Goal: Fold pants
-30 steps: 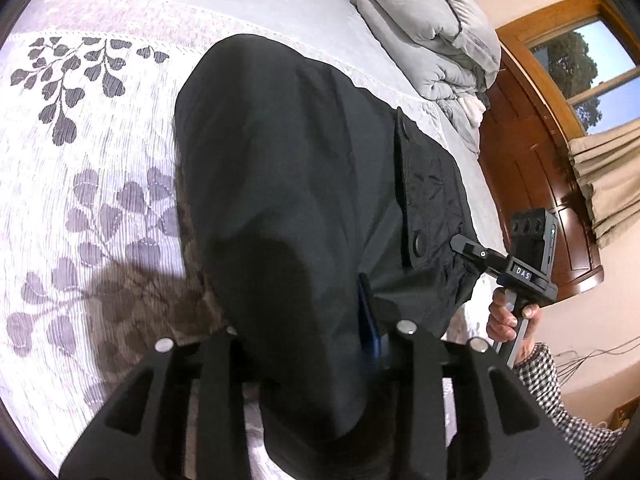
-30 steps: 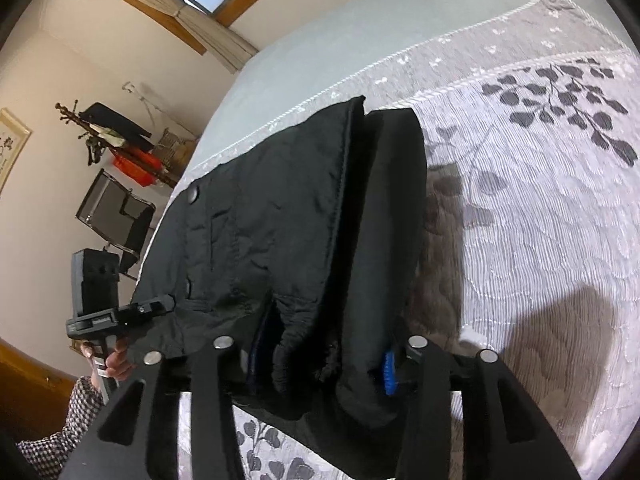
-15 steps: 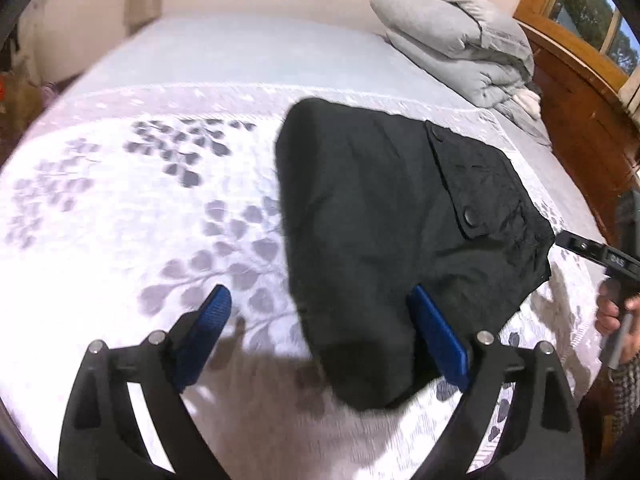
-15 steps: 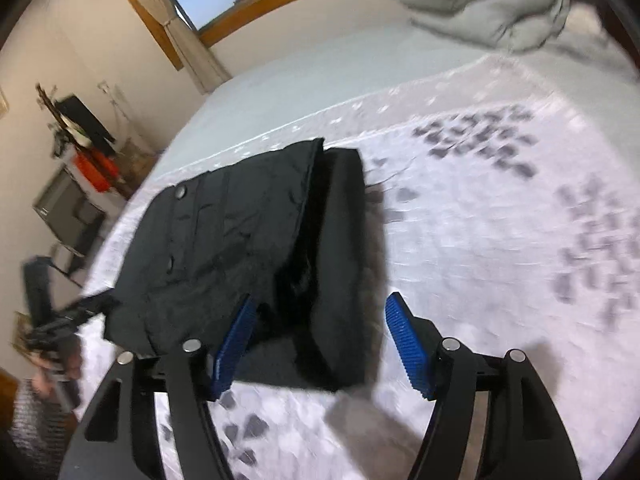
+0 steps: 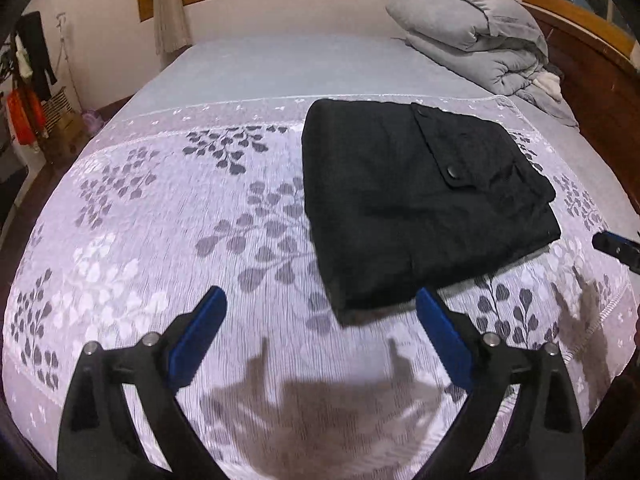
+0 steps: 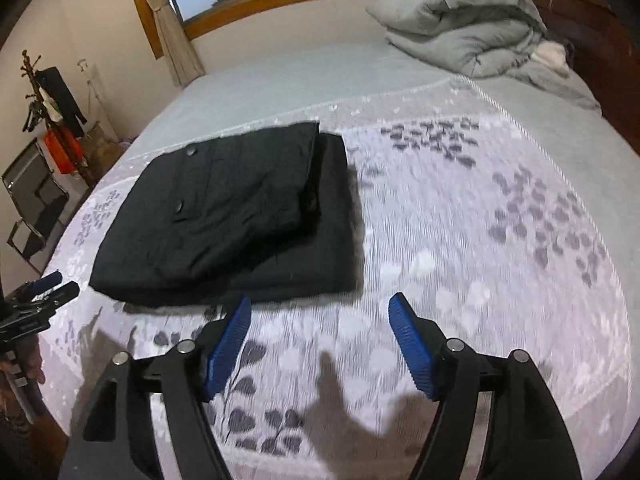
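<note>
Two grippers are in the air above the bed (image 5: 168,208) and both carry nothing. The left gripper (image 5: 320,316) has its blue pads spread wide; its jaws have just been opening, and only the patterned cover shows between them, with the near corner of the pants (image 5: 416,200) just beyond the right pad. The right gripper (image 6: 320,320) is also spread, its jaws have just been opening too, and there is no cloth between them. The black pants lie flat on the cover as a compact rectangle of several layers, a flap pocket with a snap button on top, and no pad touches them. A grey duvet (image 5: 472,52) is piled near the headboard, well apart from the pants. I judge that the folding is nearly complete, perhaps complete: the bundle looks tidy in both views. What may be left is small, like pressing the top layer flat or aligning the edge where the lower layer shows at the side.
</note>
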A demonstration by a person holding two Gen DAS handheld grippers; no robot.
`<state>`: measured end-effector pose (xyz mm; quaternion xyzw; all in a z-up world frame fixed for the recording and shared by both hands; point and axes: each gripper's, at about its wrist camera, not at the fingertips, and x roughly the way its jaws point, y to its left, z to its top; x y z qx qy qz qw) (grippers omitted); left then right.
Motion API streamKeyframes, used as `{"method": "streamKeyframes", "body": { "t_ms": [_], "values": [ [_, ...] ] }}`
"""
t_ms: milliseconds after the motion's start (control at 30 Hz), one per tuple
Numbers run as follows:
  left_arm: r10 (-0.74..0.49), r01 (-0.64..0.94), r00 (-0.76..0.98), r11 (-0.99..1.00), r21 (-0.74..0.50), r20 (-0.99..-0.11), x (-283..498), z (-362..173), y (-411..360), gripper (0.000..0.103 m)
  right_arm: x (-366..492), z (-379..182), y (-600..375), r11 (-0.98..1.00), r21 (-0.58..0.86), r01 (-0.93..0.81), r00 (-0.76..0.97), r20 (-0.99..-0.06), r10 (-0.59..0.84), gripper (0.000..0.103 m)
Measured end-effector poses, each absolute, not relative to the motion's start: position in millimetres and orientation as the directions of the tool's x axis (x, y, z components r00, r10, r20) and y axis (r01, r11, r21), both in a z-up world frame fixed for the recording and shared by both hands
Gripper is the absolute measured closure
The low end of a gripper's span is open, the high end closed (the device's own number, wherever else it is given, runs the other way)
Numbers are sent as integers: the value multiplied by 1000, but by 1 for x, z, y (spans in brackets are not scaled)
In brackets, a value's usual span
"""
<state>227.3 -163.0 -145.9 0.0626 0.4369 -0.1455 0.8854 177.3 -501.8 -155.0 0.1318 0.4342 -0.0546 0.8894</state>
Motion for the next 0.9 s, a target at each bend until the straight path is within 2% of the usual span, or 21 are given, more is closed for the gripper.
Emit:
{"method": "streamKeyframes", "body": {
  "t_ms": [133,333,900],
  "values": [
    [-191,297,564,955,-18,-804,210,-144,-163,7,162,-156,-498,956,179,232,610,-792,0,27],
    [-139,296,601,953,58,-787,185,-131,-174,6,142,-158,-486,953,153,260,602,-798,-36,27],
    [-186,317,658,947,44,-730,147,-79,-186,5,126,-112,-454,962,154,225,670,-742,-38,27]
  ]
}}
